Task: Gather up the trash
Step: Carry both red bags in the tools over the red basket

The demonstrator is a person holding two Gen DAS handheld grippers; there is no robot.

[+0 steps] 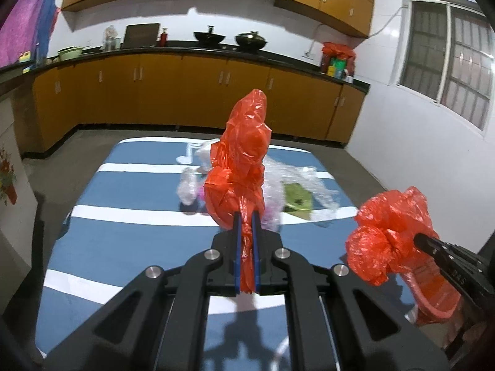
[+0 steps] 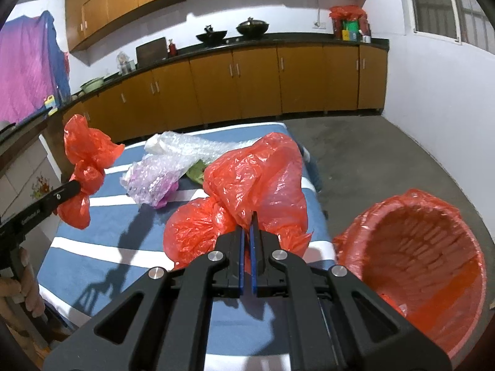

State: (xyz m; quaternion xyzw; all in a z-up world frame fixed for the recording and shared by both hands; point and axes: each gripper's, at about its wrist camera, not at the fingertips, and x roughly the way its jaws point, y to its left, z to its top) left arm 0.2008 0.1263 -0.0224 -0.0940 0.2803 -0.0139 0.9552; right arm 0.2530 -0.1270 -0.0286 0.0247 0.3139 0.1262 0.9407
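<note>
While both grippers are clamped on red plastic, each camera catches stuff the other misses. At left in the right wrist view a hand (image 2: pixel 26 281) holds the left gripper (image 2: pixel 74 185), pinching its red bag (image 2: pixel 86 167) above the striped table (image 2: pixel 108 225); mid-frame lies bubble wrap (image 2: pixel 173 160), then the right gripper (image 2: pixel 247 232), closed on a bigger red bag (image 2: pixel 260 182), and lower right the red-lined trash bin (image 2: pixel 417 256), mostly cut off in the other view. The left wrist view shows a crushed clear bottle (image 1: pixel 188 187) left of centre, and the right gripper (image 1: pixel 416 239) at right.
</note>
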